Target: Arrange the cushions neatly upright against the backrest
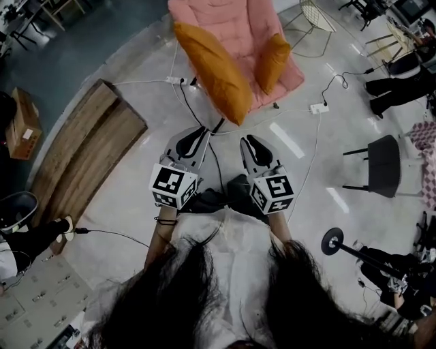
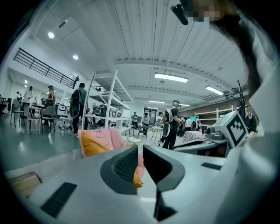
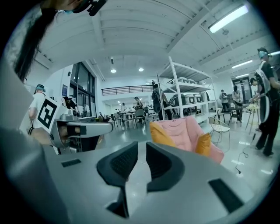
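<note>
A pink lounge chair (image 1: pixel 235 27) stands on the floor ahead of me. A large orange cushion (image 1: pixel 208 68) leans across its left side and hangs over the seat's front edge. A smaller orange cushion (image 1: pixel 272 63) stands against its right arm. Both grippers hover short of the chair, side by side, touching nothing. My left gripper (image 1: pixel 204 129) is shut and empty; in its own view the large cushion (image 2: pixel 94 143) shows beyond the jaws (image 2: pixel 141 153). My right gripper (image 1: pixel 246 140) has a narrow gap between its jaws (image 3: pixel 141 151) and nothing in it. Past it I see both cushions (image 3: pixel 159 135) (image 3: pixel 203 144).
A wooden platform (image 1: pixel 85 146) lies on the floor at the left, with a cardboard box (image 1: pixel 22 123) beyond it. Cables and a power strip (image 1: pixel 317 108) run round the chair's foot. A black chair (image 1: pixel 381 163) stands at the right, a wire chair (image 1: pixel 317 17) behind. People stand in the background.
</note>
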A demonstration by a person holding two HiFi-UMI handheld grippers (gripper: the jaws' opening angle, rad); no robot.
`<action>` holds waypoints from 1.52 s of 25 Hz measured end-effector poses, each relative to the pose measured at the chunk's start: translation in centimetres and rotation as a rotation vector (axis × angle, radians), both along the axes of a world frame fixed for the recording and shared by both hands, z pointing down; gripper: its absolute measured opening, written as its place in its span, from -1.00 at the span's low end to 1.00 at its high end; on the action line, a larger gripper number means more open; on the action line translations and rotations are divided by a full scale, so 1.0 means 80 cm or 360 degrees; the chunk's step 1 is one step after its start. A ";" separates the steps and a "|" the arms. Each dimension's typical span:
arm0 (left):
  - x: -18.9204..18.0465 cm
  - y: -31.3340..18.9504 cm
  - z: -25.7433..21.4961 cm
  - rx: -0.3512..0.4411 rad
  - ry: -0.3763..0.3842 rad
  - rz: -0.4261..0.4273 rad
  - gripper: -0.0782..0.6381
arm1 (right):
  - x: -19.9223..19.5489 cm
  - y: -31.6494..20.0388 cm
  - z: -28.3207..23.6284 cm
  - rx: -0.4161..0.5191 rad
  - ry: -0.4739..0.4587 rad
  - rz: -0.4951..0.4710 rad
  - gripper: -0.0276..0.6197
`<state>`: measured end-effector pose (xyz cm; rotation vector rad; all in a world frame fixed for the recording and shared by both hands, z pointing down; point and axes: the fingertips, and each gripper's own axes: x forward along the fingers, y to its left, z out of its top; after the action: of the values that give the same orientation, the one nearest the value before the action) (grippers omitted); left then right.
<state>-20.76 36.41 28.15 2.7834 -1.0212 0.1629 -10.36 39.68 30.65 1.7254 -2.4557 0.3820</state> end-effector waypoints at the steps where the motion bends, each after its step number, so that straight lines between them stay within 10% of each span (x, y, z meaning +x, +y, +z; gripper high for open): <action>1: 0.002 -0.004 0.003 -0.0006 -0.0004 0.0001 -0.69 | 0.003 -0.004 0.003 -0.0008 -0.0004 0.0005 -0.71; 15: 0.046 -0.155 0.033 -0.0042 -0.0148 -0.0198 -0.69 | 0.075 -0.138 0.107 -0.0239 0.0216 -0.0288 -0.70; 23: 0.056 -0.215 0.063 -0.0130 -0.0265 -0.0288 -0.69 | 0.067 -0.165 0.253 -0.0614 0.0423 -0.0576 -0.04; 34: 0.039 -0.233 0.082 -0.0218 -0.0321 -0.0338 -0.69 | 0.071 -0.196 0.372 -0.0877 0.0780 -0.0287 0.00; 38: 0.033 -0.232 0.084 -0.0223 -0.0341 -0.0357 -0.69 | 0.100 -0.215 0.359 -0.0866 0.0684 -0.0180 -0.44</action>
<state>-18.12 17.87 34.89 2.5442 -1.3072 0.4900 -2.37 22.49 59.41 1.2762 -1.9028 0.5384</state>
